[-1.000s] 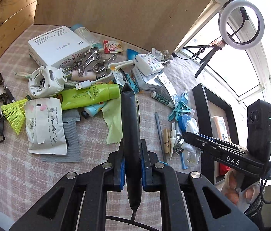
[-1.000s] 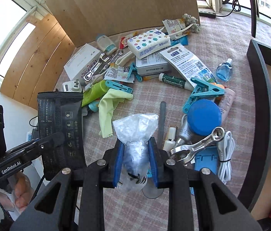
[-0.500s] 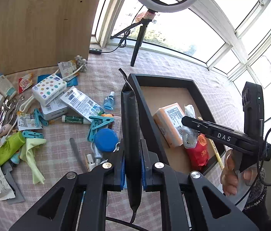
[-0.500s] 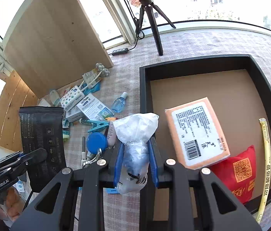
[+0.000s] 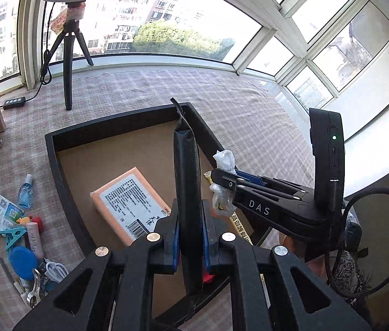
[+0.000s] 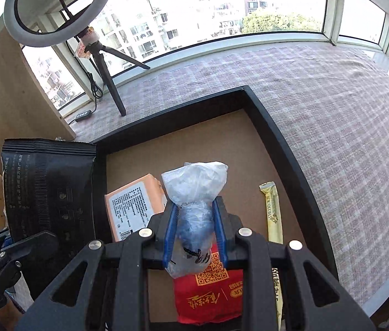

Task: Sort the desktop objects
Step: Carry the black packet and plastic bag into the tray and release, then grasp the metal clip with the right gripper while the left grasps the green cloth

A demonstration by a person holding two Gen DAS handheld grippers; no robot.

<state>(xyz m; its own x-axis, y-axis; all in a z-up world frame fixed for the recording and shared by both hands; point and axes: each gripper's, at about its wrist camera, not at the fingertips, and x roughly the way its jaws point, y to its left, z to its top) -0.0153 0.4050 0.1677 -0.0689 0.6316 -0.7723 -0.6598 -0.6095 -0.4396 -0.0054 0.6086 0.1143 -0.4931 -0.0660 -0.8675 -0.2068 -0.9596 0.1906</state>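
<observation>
Left gripper [image 5: 189, 245] jaws pinch flat black foil pouch [image 5: 186, 193], light, crinkly; right gripper [image 6: 194, 234] jaws pinch soft clear plastic bag [image 6: 194, 193], slippery, gripped mid-body.

Black pouch [image 6: 48, 190]: matt film with a ribbed seal edge. Clear bag [image 6: 194, 193]: thin, crinkled, glossy plastic. Tray [image 6: 285, 138]: matt black rim, brown board-like floor. Tablecloth [image 6: 346, 110]: woven checked cloth. Panel at upper left [image 6: 15, 96]: smooth pale wood.

A home's glazed balcony: wraparound windows [image 6: 222, 5] facing apartment blocks, checked cloth [image 6: 346, 110], ring light [image 6: 56, 11] on tripod.
</observation>
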